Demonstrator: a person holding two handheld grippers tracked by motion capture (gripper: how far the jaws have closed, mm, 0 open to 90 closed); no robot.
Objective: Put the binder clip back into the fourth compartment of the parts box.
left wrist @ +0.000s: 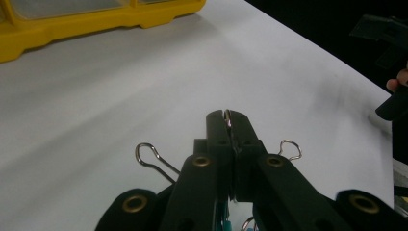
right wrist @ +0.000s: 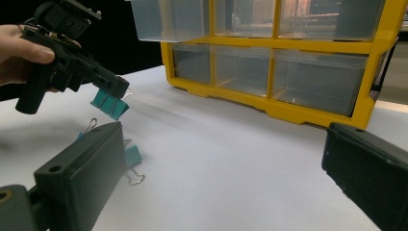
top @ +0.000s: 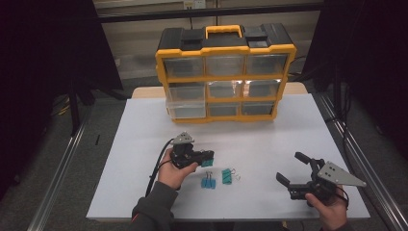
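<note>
The white tabletop (top: 144, 144) carries a yellow organizer (top: 225, 72) with clear drawers at its far side, well beyond both pairs of jaws; its lowest left drawer (top: 185, 109) stands pulled out a little from the frame. The right gripper (top: 294, 169) is held low near the tabletop's near right corner, its jaws wide apart with nothing between them (in the right gripper view they frame the organizer's lower drawers). The left gripper (top: 208, 158) is lifted off the tabletop in the person's left hand (top: 175, 171), and its jaws are clamped together on a teal binder clip (right wrist: 109, 104), which hangs from their tips clear of the surface; in the left gripper view the clip's wire handles (left wrist: 154, 158) stick out on either side of the closed jaws. Two more teal binder clips lie on the tabletop just below and to the right of those jaws, between the two grippers: one (top: 208, 183) nearer the left hand, the other (top: 227, 176) beside it, apart from it, with its wire loops pointing towards the right gripper.
</note>
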